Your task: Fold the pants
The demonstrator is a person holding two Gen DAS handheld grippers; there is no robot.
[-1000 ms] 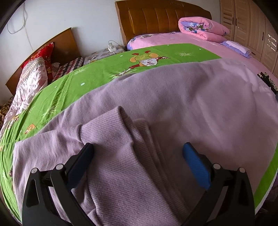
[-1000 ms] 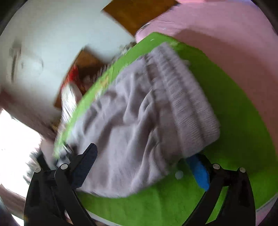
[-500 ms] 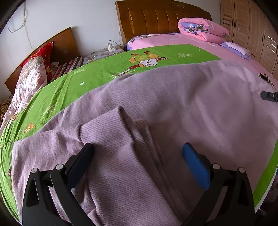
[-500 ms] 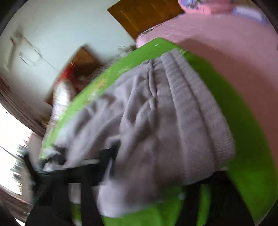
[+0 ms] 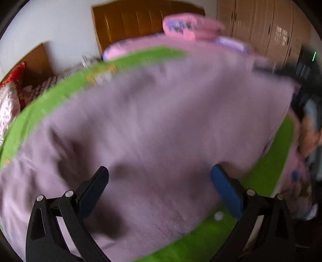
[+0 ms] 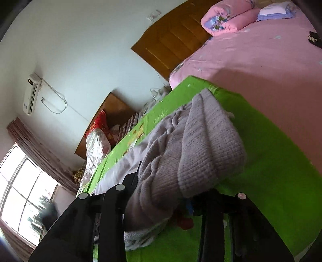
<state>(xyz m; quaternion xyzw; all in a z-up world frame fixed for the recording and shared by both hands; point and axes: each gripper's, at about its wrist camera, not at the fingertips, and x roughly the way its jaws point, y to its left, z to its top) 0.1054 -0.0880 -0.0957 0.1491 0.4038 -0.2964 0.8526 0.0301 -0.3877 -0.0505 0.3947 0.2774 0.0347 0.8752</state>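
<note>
While the left wrist view is smeared with blur, the left gripper (image 5: 159, 189) is clear enough: jaws stand wide apart, nothing clamped. Lilac pants (image 5: 161, 125) lie spread flat under and ahead of the jaws, filling the gap between them and running off past the black finger (image 5: 94, 189). Beside the blue finger (image 5: 225, 191) the pants edge ends and the green sheet (image 5: 277, 161) shows bare, just outside that jaw. Far ahead of the jaws: brown headboard (image 5: 145, 24), folded pink quilt (image 5: 191, 28), wardrobe doors (image 5: 261, 26). Off past the blue finger, blurred dark shapes, cannot tell what.

Right wrist view is sharp. Right gripper (image 6: 161, 197) jaws have just been closing and stand narrow, with a thick bunch of the pants (image 6: 181, 157) between them; the ribbed waistband (image 6: 211, 141) bulges up just ahead of the jaws and hides both tips. Fabric looks pinched and lifted off the green sheet (image 6: 281, 171). Rest of the pants trails away ahead. Pink bedsheet (image 6: 261, 60) and pink quilt (image 6: 227, 18) well ahead, window (image 6: 22, 193) far to the side.
</note>
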